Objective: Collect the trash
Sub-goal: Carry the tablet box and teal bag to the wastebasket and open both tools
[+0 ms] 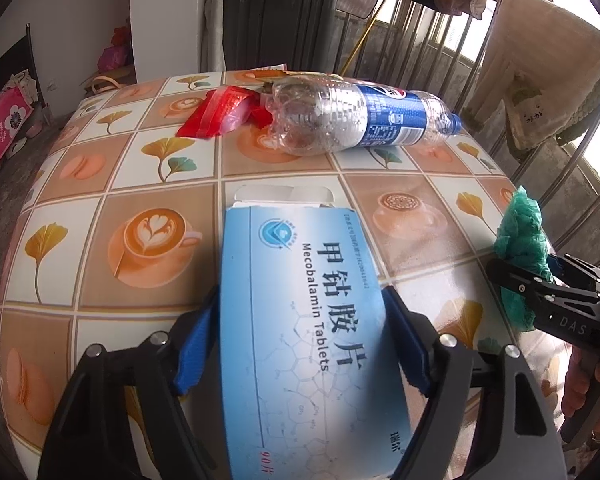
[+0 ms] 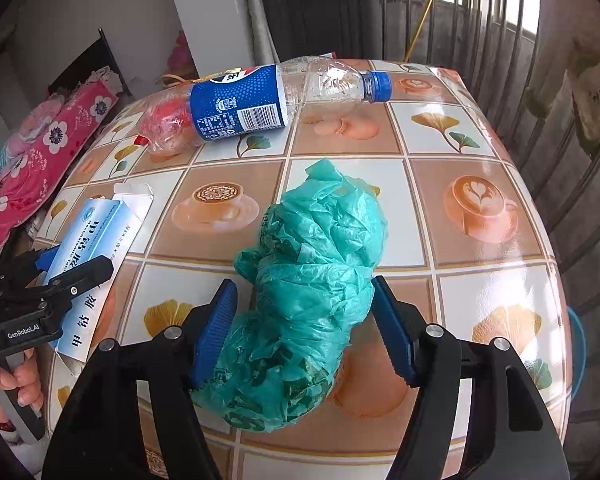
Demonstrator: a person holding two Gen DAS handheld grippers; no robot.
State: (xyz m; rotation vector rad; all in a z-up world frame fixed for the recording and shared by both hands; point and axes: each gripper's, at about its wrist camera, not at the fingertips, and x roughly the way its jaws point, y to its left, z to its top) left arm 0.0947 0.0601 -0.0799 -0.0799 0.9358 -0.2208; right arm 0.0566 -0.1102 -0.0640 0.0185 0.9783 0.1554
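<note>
My left gripper [image 1: 300,320] is shut on a light blue medicine box [image 1: 300,300], its open flap pointing away over the table; the box also shows in the right wrist view [image 2: 96,232]. My right gripper [image 2: 304,308] is shut on a crumpled green plastic bag [image 2: 312,272], which also shows at the right in the left wrist view [image 1: 520,248]. An empty clear bottle with a blue label [image 1: 360,118] lies on its side at the far side of the table, beside a red wrapper [image 1: 216,114].
The table [image 1: 120,184] has a glossy tile-pattern cover with coffee cups and leaves. A dark chair [image 1: 280,12] stands behind it. A metal railing with hanging cloths [image 1: 540,72] is at the right. Pink bedding [image 2: 40,152] lies at the left.
</note>
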